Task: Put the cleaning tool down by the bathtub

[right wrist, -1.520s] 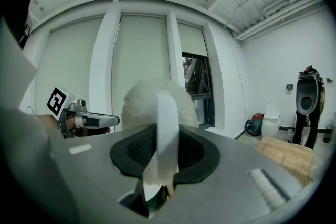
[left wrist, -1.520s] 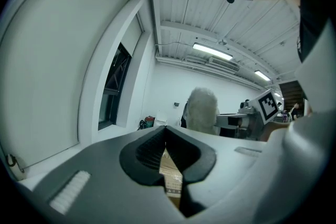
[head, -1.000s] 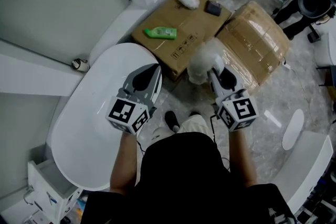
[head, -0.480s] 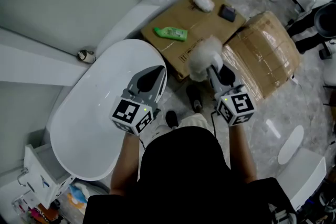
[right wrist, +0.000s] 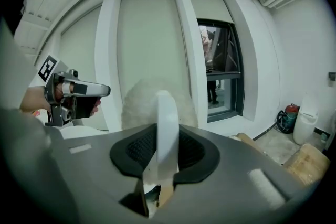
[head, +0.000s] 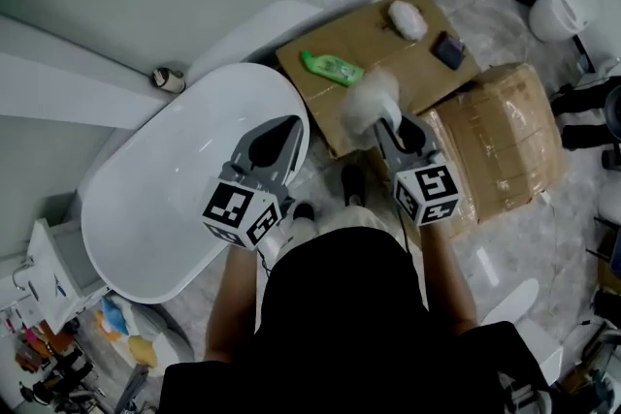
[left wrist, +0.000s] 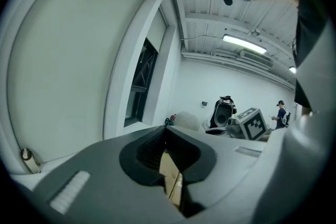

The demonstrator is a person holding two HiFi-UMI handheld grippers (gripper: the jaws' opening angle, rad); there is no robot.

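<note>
As the right gripper clamps the duster, boxes neighbour the bathtub.

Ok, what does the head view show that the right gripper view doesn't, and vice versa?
Head view only: the green bottle and the bathtub as a full oval. Right gripper view only: the white handle of the cleaning tool, pinched between the jaws of the right gripper. Both: the tool's fluffy head and the left gripper alongside.
</note>
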